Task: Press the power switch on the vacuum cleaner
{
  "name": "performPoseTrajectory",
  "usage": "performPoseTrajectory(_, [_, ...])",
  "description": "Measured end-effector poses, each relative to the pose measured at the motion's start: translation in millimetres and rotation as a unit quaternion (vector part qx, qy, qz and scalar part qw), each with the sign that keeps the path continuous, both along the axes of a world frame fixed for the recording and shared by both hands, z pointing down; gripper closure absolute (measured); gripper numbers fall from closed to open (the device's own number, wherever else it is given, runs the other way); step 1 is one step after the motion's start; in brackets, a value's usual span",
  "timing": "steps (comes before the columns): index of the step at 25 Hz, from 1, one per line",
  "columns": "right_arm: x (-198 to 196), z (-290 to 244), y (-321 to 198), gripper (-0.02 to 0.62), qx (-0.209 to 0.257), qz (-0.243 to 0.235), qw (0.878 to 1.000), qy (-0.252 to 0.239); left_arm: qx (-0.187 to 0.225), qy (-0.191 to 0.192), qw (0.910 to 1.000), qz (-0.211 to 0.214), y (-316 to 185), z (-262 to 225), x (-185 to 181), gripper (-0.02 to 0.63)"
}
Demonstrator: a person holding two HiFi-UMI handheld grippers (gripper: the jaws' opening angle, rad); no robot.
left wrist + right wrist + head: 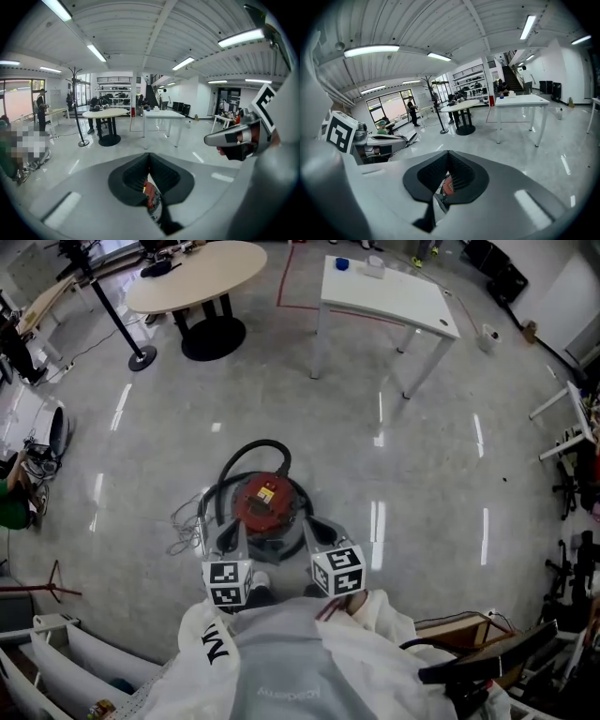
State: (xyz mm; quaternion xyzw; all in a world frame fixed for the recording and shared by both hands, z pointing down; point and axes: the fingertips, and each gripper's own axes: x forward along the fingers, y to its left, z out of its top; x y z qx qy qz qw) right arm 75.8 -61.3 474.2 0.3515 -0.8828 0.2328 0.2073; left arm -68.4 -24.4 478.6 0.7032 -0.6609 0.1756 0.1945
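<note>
Vacuum cleaner [265, 502] sits on floor [422, 484], well apart from white table [389, 296].

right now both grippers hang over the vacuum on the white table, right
No: the vacuum stands on the floor, not on the table, as the head view shows. The left gripper and right gripper do hang over it.

We see the glossy grey floor [394, 456]; on it stands the vacuum cleaner [265, 502], just ahead of the left gripper [230, 542] and right gripper [315, 536].
</note>
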Motion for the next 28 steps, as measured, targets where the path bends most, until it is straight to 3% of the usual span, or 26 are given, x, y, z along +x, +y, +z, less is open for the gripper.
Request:
performPoseTrajectory(11, [27.4,2.0,-17.9,0.595,-0.007,-0.108,0.994,-0.014,0.0,-0.025,0.9959,-0.087,4.3,-7.2,49.3,0.606])
performPoseTrajectory(20, [50.5,9.3,-16.1,0.595,-0.02,-0.145,0.989,-0.017,-0.008,-0.02,0.9926,-0.119,12.5,-3.0,81.9,0.606])
performPoseTrajectory(28, [40.4,7.8,-10.8,0.595,-0.022,-0.166,0.986,-0.022,-0.011,-0.021,0.9892,-0.145,24.2,-6.5,72.5,0.606])
